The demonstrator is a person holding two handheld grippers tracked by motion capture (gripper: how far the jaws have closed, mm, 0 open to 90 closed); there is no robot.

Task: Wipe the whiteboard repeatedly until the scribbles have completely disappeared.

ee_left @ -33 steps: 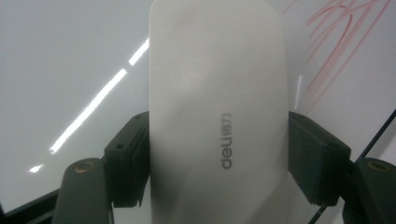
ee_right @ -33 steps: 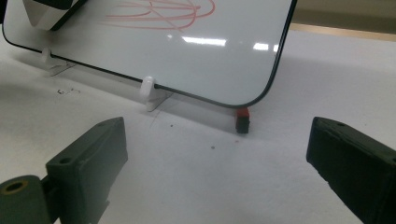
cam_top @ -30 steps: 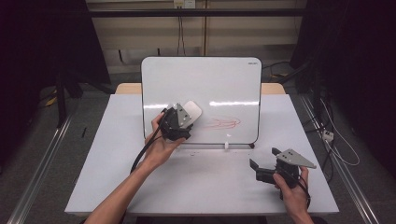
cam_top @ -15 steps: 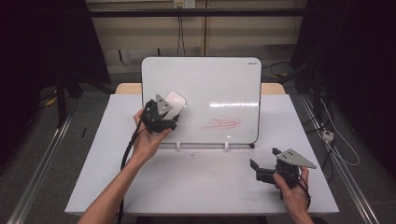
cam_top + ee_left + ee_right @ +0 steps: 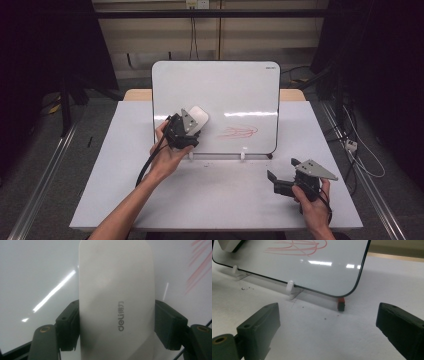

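White eraser (image 5: 116, 302) is clamped betw. both jaws of L gripper (image 5: 186, 131) and held flat against whiteboard (image 5: 225, 90), left of red scribble (image 5: 237, 132); scribble untouched by it. R gripper (image 5: 290, 182) is held w/ jaws wide apart, nothing betw. them, low over table (image 5: 115, 165), well apart from board.

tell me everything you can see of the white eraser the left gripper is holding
The eraser is a smooth, white, plastic-looking block with rounded corners and a grey "deli" logo printed along its back. The left gripper clamps it by its two long sides, jaws shut on it. It is held against the upright whiteboard, left of the red scribble; whether its hidden face presses the board I cannot tell.
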